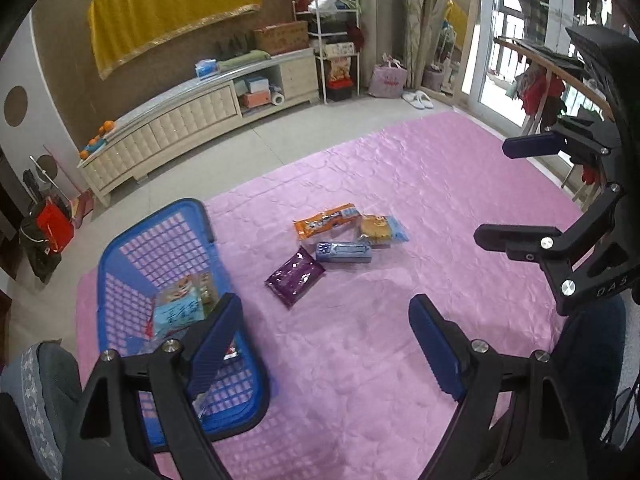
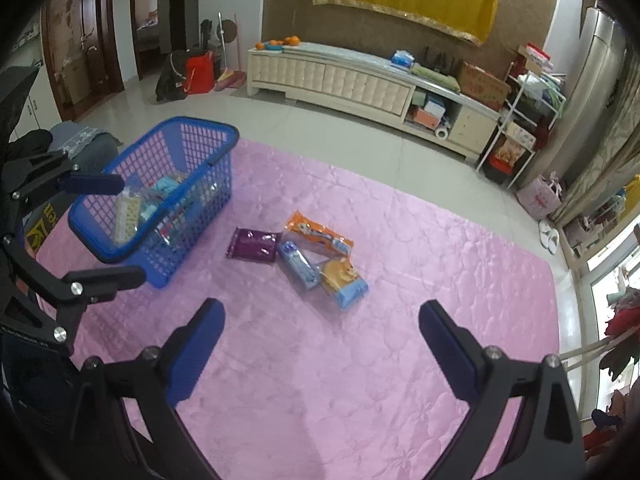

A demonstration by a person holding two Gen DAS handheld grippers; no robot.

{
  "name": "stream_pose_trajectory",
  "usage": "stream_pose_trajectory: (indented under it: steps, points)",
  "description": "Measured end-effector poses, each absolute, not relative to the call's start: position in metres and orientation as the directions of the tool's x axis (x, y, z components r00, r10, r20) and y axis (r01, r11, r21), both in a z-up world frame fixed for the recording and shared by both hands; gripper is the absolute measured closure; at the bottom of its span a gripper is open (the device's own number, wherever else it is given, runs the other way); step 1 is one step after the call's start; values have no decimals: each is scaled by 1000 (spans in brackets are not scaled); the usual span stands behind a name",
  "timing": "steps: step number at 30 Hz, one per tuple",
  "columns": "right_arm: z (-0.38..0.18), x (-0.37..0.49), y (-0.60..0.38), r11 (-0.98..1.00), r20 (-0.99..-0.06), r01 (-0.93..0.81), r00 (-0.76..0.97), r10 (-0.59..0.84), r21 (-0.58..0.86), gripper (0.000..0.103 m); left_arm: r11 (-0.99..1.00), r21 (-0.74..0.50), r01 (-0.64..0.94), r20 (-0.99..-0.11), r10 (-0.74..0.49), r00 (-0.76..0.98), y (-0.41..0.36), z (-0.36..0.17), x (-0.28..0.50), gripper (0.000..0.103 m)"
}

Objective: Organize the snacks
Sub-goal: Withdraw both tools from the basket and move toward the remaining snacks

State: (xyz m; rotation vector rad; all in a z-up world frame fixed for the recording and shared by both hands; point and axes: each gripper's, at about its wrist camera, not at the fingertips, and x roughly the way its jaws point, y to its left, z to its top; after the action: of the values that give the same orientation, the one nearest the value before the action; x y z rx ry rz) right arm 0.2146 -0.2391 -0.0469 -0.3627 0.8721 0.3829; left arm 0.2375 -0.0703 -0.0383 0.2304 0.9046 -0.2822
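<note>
Both grippers over pink mat, jaws wide, nothing held

Left gripper (image 1: 328, 344) beside blue basket (image 1: 120, 240); right gripper (image 2: 320, 344) short of four loose snack packets (image 2: 300, 256) mid-mat (image 2: 400, 240), basket part-filled

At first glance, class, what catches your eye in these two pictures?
A blue basket, already holding some snack packets, stands at the left edge of a pink mat. Beside it on the mat lie four loose packets, the purple packet nearest the basket. Both grippers are open and empty.
</note>
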Motion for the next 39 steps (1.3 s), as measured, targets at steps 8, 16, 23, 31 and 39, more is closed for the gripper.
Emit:
stream_pose_trajectory:
  steps: [8,16,23,31,39]
  points:
    - [-82,246,-262,851,-828,-518,514,225,-90,4,937,67,342,-834,-136,535,-92,-64,265,19]
    - [-125,283,-274,806,-866,-591,415,279,-24,4,944,63,323,-878,-101,468,-113,-107,293,19]
    - [-157,307,-272,721,-881,-692,359,309,-28,4,958,89,272,-906,-36,423,-119,-133,312,19]
    - [-188,338,-269,682,-884,-728,278,375,61,4,975,44,216,-912,-49,407,-104,-146,328,19]
    - [-211,364,-259,623,-899,-775,194,392,104,5,976,42,213,-917,-47,397,-103,-153,333,19]
